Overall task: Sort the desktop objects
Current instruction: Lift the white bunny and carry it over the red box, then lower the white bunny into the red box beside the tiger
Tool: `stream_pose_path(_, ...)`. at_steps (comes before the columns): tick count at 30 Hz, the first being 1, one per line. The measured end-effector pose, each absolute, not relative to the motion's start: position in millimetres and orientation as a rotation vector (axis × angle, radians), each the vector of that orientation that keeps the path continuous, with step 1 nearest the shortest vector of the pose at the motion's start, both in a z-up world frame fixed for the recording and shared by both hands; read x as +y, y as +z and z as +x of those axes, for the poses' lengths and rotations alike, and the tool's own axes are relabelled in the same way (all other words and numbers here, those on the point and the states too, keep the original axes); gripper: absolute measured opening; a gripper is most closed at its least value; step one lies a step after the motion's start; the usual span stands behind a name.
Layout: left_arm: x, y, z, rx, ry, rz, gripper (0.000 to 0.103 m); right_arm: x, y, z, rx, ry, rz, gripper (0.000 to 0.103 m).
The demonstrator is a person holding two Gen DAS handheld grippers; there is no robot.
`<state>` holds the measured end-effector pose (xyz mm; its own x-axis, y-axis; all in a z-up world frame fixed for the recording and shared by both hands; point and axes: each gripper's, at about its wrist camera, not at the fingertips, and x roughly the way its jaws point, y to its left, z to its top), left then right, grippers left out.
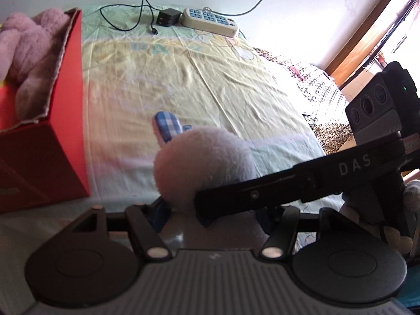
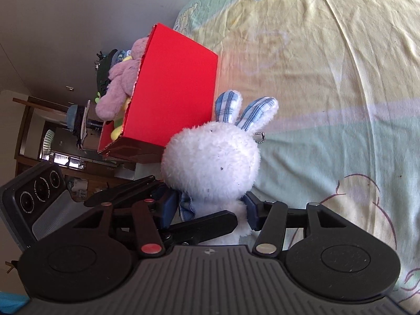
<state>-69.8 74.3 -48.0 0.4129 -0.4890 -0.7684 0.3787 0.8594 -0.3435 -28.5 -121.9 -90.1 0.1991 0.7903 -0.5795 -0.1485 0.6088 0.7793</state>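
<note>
Red box (image 2: 168, 86) holds a pink plush (image 2: 119, 84).

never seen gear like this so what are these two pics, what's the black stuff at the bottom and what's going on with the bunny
There is no robot here: a person holds a two-finger gripper in each hand, and each gripper carries a wide-angle camera looking along its fingers. The black plates and bars at the bottom of each picture are that gripper's own mechanism.

One picture is from the left gripper, the other from the right gripper. Both fingers pairs sit around the lower part of a white plush bunny with blue checked ears, and appear to be gripping it together.

Around it lies a wrinkled pastel sheet. A red box already holds a pink plush toy. At the far end are a power strip and a black charger.
</note>
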Motion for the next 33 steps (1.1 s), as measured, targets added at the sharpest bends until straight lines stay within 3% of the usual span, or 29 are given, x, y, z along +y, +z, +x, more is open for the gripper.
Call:
stream_pose_path(9, 95.1, 9.2, -83.5, 0.831, -0.623, -0.093, 0.065, -103.9, -25.8, -45.5, 0.998, 0.733, 0.571, 0.056)
stream_pose_path(17, 160.5, 50.7, -85.6, 0.705, -0.65, -0.061, 0.065, -49.5, 11.8, -52.7, 0.827, 0.723, 0.555, 0.056)
stream_pose_path(33, 304.8, 72.9, -84.2, 0.612, -0.563, -0.021, 0.065, 97.1, 26.8, -37.5, 0.682, 0.783, 0.445, 0.056)
